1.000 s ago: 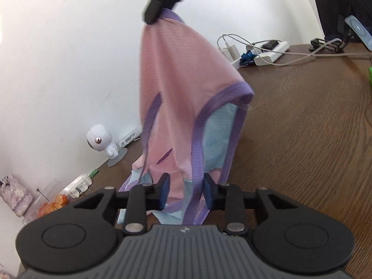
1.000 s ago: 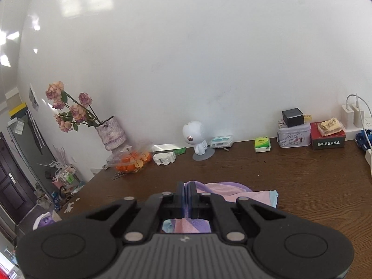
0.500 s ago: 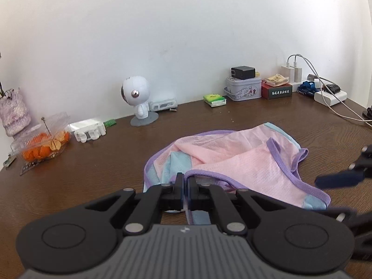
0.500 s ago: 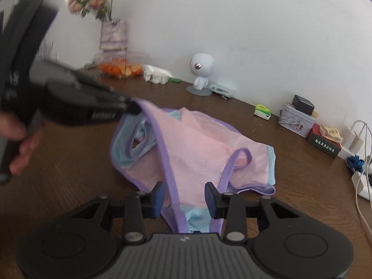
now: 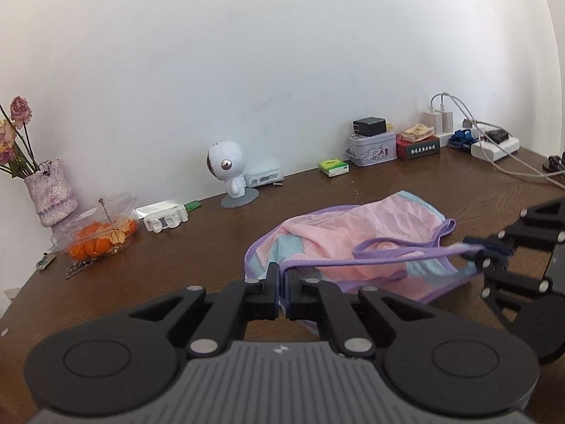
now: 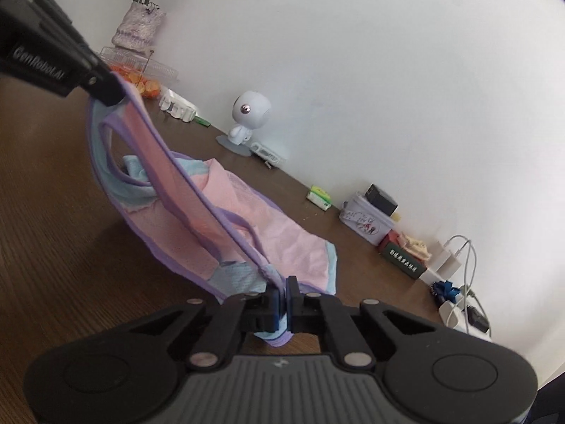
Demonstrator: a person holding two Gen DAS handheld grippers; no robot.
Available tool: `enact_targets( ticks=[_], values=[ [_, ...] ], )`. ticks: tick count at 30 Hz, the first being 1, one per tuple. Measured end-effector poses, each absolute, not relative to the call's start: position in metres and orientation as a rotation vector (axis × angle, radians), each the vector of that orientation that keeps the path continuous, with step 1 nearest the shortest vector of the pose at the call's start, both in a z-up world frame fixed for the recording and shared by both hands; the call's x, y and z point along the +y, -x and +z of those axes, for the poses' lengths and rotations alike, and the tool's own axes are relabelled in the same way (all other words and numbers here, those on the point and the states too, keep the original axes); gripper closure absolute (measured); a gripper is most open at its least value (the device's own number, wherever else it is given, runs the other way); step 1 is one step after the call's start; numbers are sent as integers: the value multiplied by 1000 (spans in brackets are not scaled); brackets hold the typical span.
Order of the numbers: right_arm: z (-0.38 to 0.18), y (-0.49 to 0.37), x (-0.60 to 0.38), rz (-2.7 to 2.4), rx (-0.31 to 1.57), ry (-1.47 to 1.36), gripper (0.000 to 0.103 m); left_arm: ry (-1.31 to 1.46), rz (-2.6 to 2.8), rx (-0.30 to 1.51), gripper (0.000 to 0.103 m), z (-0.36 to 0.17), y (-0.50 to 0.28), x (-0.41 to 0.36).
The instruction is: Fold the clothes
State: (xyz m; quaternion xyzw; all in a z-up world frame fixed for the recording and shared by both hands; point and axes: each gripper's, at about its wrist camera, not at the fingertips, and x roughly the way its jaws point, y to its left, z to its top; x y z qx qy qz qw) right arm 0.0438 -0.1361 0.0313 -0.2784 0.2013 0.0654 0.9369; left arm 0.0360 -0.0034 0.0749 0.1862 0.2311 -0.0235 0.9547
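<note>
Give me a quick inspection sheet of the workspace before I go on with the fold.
Surface: brown wooden table, bare in front.
Job's things: pink garment with purple trim, partly lying on the table, its near edge stretched between the claws.
Clutter: robot figurine, container of oranges, vase of dried flowers, green box, tin, red box, all along the wall.
Grippers: left claw shut on the garment; right claw shut on the garment.
Cables: chargers and power strip, far right corner.
Surroundings: plain white wall.
</note>
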Motion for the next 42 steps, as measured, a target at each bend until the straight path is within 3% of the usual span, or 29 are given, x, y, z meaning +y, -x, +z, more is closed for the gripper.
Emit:
enact_targets(
  ticks=[4,8,10,14,15,17,18,19,24,28,35,42],
  values=[
    [52,-25,-142,121,393,499,101,-544,1,478,70,43,-14,-19],
    [70,-11,-148,117,375,449,101,-629,-10,533,62,17,1,-29],
    [77,-3,-148,116,363,442,101,-631,-22,555,53,14,6,-31],
    [86,10,-151,106,338,399,101,-639,-40,555,48,13,17,-38],
    [88,12,-152,103,330,389,101,-618,-52,560,49,14,19,-38],
    [91,16,-154,109,328,370,101,-574,-77,573,72,17,22,-37],
    [93,19,-155,122,334,360,101,-550,-91,582,96,19,23,-36],
    [95,21,-156,135,340,350,101,-530,-105,583,100,21,24,-34],
    [104,34,-165,160,338,368,101,-411,-118,527,101,46,26,-20],
    [119,25,-173,177,372,419,101,-423,-51,378,101,108,17,-15],
    [263,75,-181,166,85,465,101,-476,-63,183,101,250,72,-15],
    [367,145,-203,198,-115,368,101,-495,-64,53,101,364,130,-19]
  ],
)
